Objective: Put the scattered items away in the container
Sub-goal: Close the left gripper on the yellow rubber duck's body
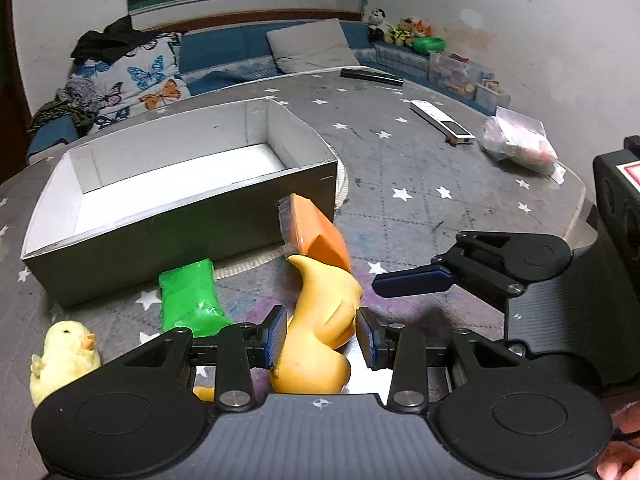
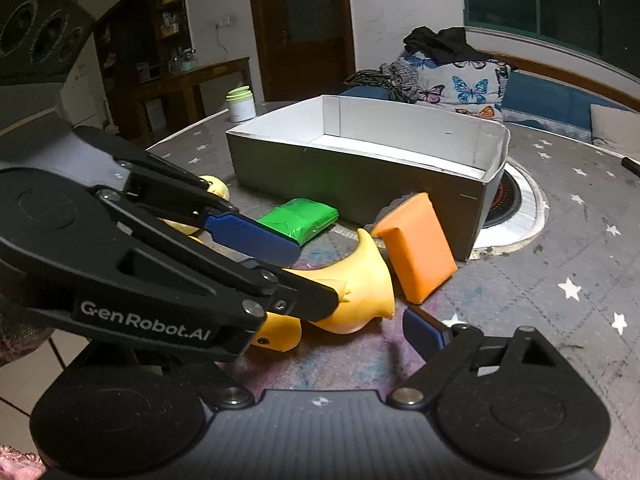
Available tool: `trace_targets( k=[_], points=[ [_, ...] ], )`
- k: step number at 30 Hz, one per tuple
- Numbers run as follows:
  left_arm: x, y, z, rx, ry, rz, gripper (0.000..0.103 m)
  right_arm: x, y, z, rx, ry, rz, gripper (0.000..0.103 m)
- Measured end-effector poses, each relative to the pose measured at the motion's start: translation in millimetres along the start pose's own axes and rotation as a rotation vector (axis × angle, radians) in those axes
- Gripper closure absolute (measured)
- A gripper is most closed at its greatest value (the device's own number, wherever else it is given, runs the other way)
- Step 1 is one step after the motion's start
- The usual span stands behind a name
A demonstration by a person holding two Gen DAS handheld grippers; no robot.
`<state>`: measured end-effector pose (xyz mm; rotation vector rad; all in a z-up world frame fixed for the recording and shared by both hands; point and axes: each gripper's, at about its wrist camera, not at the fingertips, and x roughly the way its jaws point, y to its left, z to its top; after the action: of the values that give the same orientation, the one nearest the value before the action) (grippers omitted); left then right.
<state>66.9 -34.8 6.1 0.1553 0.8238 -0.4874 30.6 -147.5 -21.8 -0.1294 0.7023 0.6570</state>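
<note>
Left wrist view: left gripper (image 1: 322, 336) stands wide around the yellow rubber duck (image 1: 320, 332), which lies before the empty white box (image 1: 180, 184); close squarely on its neck, I'd say.
Right wrist view: right gripper (image 2: 352, 292) hangs open, empty, near the orange block (image 2: 418, 248).
Surface: star-print grey tablecloth (image 2: 580, 272); dim living room.
</note>
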Motion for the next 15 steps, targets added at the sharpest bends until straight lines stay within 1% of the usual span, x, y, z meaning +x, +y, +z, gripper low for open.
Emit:
trace_targets(
  k=[3, 7, 13, 15],
  points=[
    [2, 2, 4, 0.013, 0.017, -0.022, 0.063, 0, -1, 1, -0.005, 0.004, 0.015, 0.014],
    [10, 3, 8, 0.022, 0.045, -0.032, 0.062, 0, -3, 3, -0.011, 0.008, 0.035, 0.016],
    [14, 9, 13, 0.007, 0.075, -0.059, 0.061, 1, -7, 5, -0.009, 0.017, 0.056, 0.016],
    [16, 11, 14, 0.0, 0.089, -0.071, 0.06, 2, -9, 5, -0.002, 0.021, 0.063, 0.014]
  ],
)
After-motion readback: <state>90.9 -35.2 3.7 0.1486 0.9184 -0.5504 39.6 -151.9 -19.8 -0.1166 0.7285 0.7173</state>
